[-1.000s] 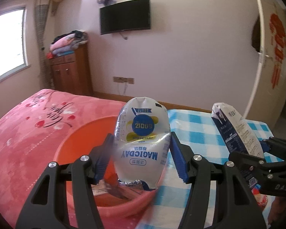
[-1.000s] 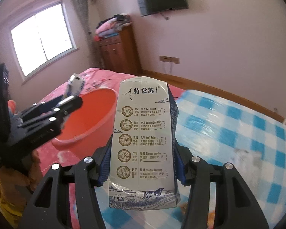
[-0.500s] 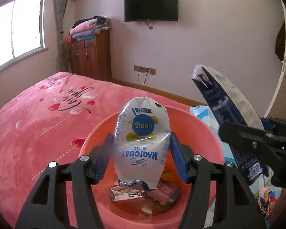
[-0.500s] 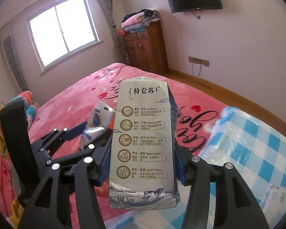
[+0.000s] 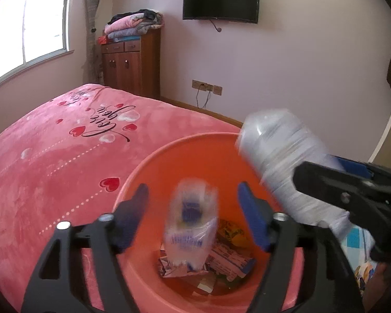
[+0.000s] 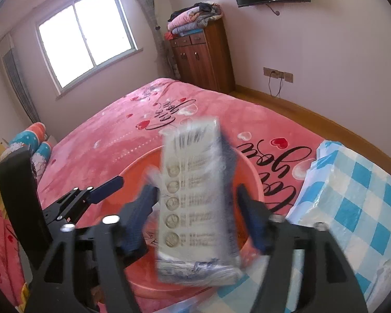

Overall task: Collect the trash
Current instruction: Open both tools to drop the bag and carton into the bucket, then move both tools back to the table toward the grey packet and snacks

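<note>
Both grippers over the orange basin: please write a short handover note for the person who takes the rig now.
Left gripper: jaws opening, pads clear of the white yogurt pouch, which is blurred and dropping into the orange basin.
Right gripper: jaws opening, milk carton blurred between them over the basin, no longer gripped.
Done: wrappers already lie in the basin on the pink bed cover.
Left: confirm that both pieces landed inside, then check the checked cloth for more trash.
</note>
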